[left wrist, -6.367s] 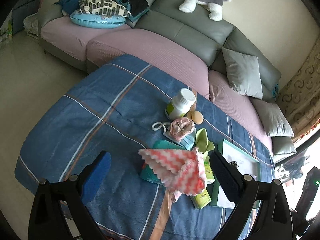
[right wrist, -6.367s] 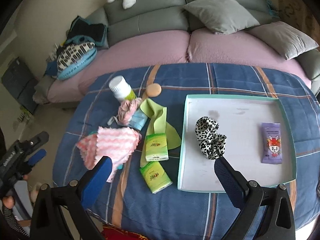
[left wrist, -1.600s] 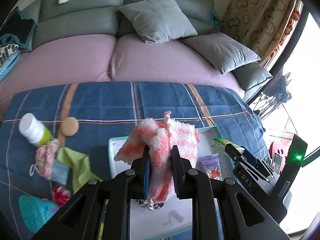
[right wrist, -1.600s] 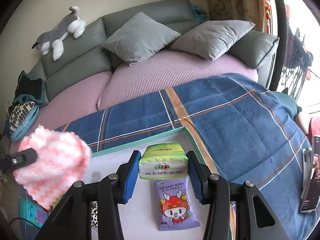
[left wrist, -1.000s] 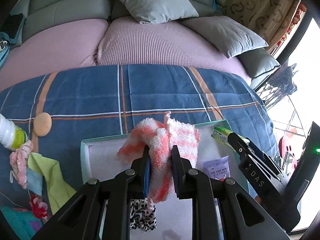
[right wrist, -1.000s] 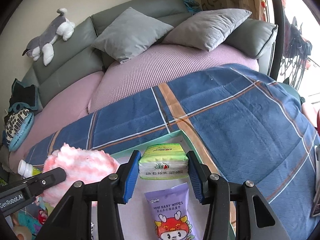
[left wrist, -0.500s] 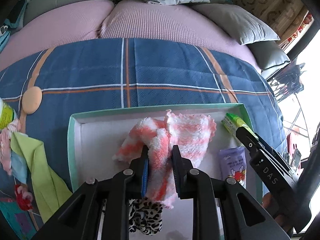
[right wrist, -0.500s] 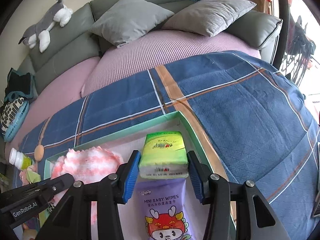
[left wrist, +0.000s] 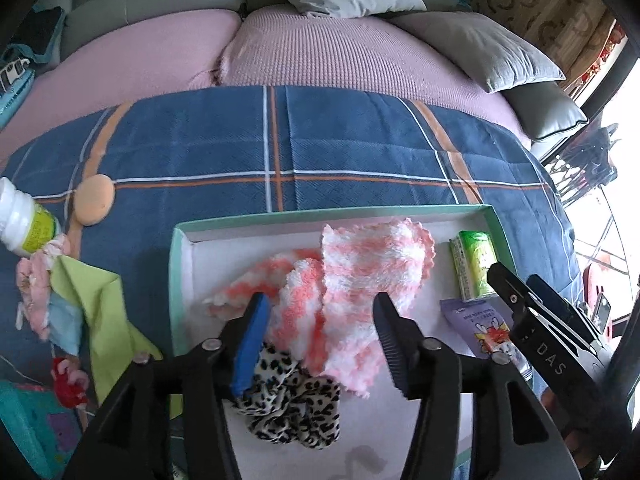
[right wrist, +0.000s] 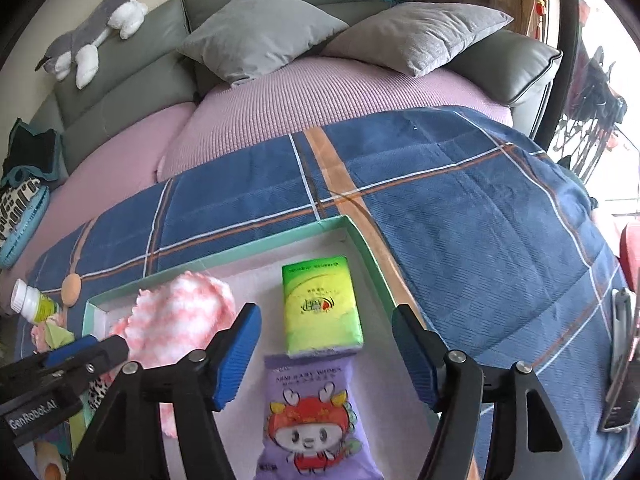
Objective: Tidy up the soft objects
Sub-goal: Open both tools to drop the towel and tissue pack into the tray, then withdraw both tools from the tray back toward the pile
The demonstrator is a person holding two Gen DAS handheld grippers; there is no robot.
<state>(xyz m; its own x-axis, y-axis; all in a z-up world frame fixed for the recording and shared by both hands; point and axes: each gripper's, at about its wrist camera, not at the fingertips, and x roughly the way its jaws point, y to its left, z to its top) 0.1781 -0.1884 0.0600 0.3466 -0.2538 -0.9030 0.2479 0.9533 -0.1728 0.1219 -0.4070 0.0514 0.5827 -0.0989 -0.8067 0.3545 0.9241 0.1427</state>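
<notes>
In the left wrist view, the left gripper is occupying the lower centre of the frame. Its jaws are opening; the pink-and-white cloth is lying between them, released, with the pads standing clear of the fabric. The cloth is resting inside the tray, in the middle of the frame, partly overlapping the leopard-print scrunchie below it. At the right of the tray, the green tissue pack is lying above the purple wipes packet. The tray is sitting on the blue plaid blanket.

In the right wrist view, the right gripper is filling the lower centre. Its jaws are opening; the green tissue pack is lying between them, untouched by either pad, flat on the tray floor near the tray's upper right corner. The purple wipes packet is lying directly below it, its top edge tucked just under the pack.

At the left of the left wrist view, a white bottle, a round sponge and a green cloth are lying on the blanket outside the tray.
</notes>
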